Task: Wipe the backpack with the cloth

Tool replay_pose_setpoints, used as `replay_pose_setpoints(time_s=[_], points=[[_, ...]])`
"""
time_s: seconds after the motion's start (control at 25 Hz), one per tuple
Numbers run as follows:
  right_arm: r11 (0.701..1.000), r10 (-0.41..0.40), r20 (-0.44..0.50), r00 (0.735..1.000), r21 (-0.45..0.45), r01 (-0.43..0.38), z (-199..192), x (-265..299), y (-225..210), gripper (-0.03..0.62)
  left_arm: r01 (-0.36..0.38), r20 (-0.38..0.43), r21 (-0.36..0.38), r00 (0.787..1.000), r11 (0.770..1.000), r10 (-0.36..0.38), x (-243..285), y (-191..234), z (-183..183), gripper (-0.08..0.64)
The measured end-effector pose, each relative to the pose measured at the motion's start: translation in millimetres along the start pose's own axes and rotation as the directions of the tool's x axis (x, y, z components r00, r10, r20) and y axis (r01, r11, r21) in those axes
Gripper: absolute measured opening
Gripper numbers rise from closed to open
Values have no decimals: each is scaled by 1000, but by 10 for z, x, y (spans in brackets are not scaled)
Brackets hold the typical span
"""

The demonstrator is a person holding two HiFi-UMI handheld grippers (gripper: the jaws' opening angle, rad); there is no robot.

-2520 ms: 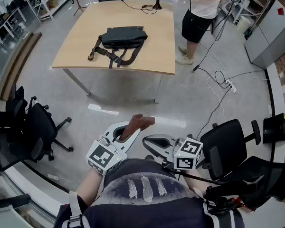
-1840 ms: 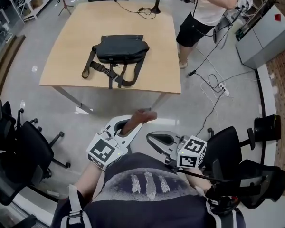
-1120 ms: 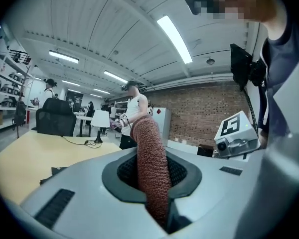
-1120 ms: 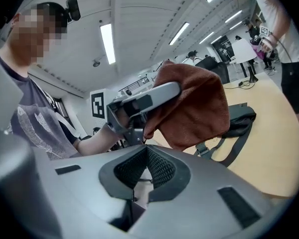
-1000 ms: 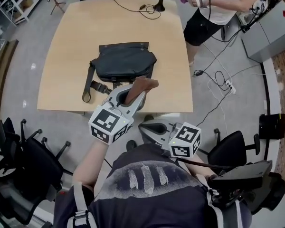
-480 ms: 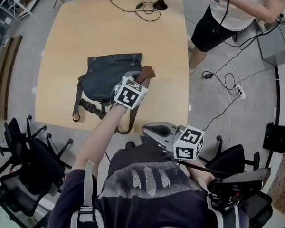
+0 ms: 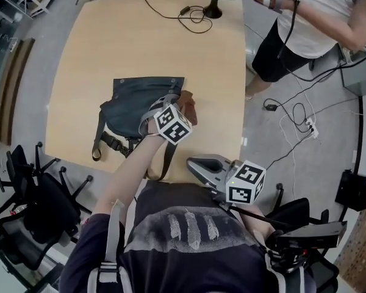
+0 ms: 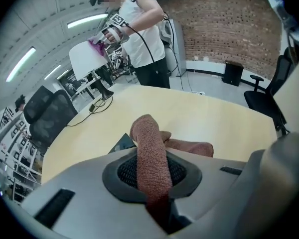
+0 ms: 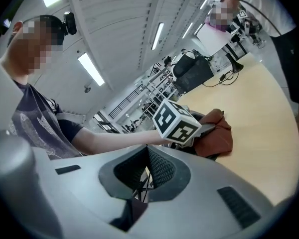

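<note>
**Cloth at backpack's right end**

Left claw [image 8: 150,179] is clamped on a rust-brown cloth [image 8: 148,142], which lies against the right end of the dark backpack [image 7: 137,99]. The backpack is flat on the tan counter [image 7: 97,35], long axis left–right in head view, straps trailing toward the near edge; contents not visible. Right claw [image 9: 147,171] is closed on nothing, by the counter's near edge.

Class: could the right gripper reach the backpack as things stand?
Probably yes: the right gripper hangs at the table's near edge, bare tabletop before the backpack; the left gripper and cloth occupy only its right end.
</note>
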State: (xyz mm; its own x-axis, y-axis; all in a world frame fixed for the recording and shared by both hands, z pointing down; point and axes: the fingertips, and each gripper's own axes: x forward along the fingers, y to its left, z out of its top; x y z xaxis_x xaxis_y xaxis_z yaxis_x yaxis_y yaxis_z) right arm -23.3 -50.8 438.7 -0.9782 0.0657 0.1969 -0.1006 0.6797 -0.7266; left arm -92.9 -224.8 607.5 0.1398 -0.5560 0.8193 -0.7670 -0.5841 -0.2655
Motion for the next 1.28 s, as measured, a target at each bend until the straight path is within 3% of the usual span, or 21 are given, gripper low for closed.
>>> replay_pose_setpoints(time_s=[0.28, 0.48, 0.76, 1.0, 1.16, 1.28], points=[[999, 16, -29, 999, -38, -17, 98, 361, 99, 2, -44, 24, 13, 999, 999, 43, -292, 120, -406, 57], [998, 19, -64, 998, -56, -23, 110, 655, 177, 2, -71, 20, -35, 997, 997, 72, -544, 343, -833, 57], [996, 24, -107, 994, -83, -33, 127, 1021, 302, 2, -135, 6, -197, 990, 971, 139, -853, 667, -1617, 57], [993, 35, -138, 990, -103, -50, 123, 1249, 379, 2, -198, -26, -263, 980, 944, 198, -1067, 874, -2118, 57], [994, 26, -143, 989, -105, -41, 118, 1327, 403, 2, -278, -101, -331, 961, 902, 259, -1244, 1157, -2601, 57], [994, 15, -135, 991, -105, -29, 139, 1342, 399, 2, -384, -203, -392, 922, 836, 329, -1447, 1535, -3030, 57]])
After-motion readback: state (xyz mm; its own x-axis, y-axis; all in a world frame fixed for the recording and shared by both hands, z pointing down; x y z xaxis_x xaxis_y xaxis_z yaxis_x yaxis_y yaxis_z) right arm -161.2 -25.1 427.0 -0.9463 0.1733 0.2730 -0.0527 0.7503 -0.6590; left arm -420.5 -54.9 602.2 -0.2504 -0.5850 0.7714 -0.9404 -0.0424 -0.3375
